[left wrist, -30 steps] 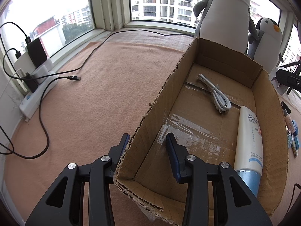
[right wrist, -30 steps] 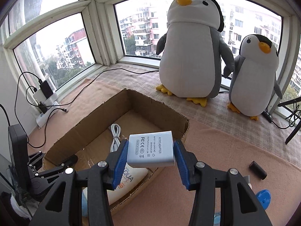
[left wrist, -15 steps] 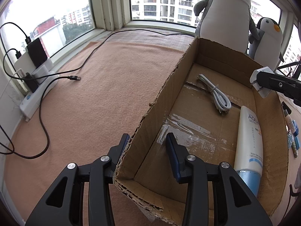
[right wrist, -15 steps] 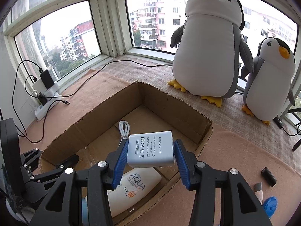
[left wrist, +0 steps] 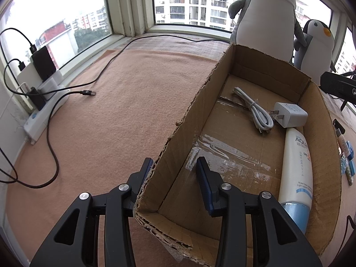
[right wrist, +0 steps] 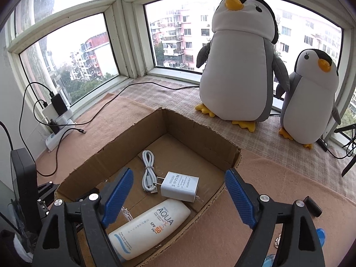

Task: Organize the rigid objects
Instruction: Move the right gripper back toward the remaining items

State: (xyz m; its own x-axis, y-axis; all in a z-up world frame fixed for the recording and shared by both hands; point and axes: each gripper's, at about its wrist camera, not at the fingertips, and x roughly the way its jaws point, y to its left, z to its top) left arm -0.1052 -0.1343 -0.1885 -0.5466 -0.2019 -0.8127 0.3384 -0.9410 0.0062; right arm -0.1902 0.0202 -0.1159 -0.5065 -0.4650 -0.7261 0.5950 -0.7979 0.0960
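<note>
Blue-padded, the right hand-held gripper (right wrist: 179, 197) hangs spread apart and empty above the cardboard box (right wrist: 201, 132). The left hand-held gripper (left wrist: 174, 170) straddles the box's near wall. Inside lie a sunscreen tube (right wrist: 149, 229), white power adapter (right wrist: 180, 186) and coiled cable (right wrist: 148, 171).

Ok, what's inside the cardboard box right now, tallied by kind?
Charger plug: 1
White cable: 1
Sunscreen tube: 1
Total in the cardboard box: 3
</note>
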